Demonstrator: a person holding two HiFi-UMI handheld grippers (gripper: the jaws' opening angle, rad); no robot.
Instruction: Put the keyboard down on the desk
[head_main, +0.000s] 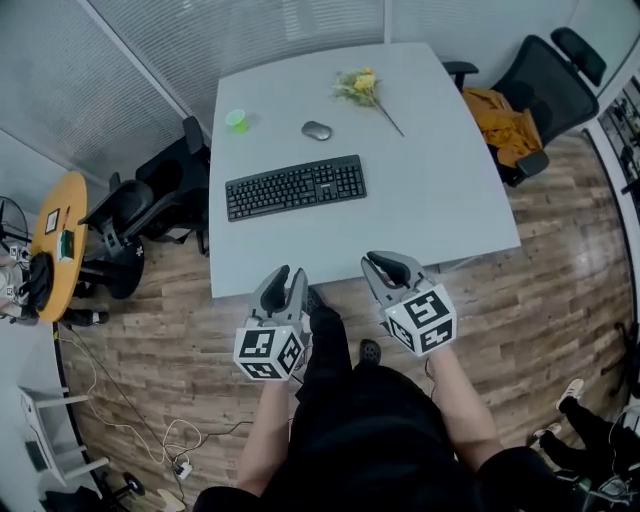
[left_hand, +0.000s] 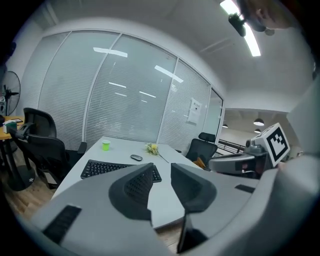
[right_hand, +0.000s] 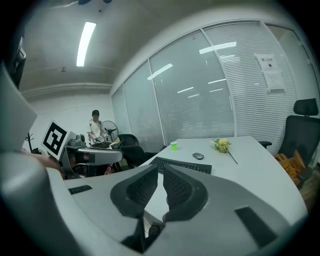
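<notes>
A black keyboard (head_main: 295, 187) lies flat on the grey desk (head_main: 430, 190), a little left of its middle, and nothing holds it. It also shows in the left gripper view, keyboard (left_hand: 107, 168), and in the right gripper view, keyboard (right_hand: 182, 164). My left gripper (head_main: 285, 283) hangs just off the desk's near edge, over the floor, jaws a narrow gap apart and empty (left_hand: 161, 169). My right gripper (head_main: 388, 264) is level with it to the right, at the desk's near edge, jaws almost touching with nothing between them (right_hand: 161, 167).
Behind the keyboard sit a grey mouse (head_main: 317, 130), a small green cup (head_main: 237, 121) and a yellow flower sprig (head_main: 362, 87). Black office chairs stand left (head_main: 150, 205) and at the back right (head_main: 545, 85), the latter beside an orange cloth (head_main: 505, 125). A round wooden table (head_main: 55, 230) is far left.
</notes>
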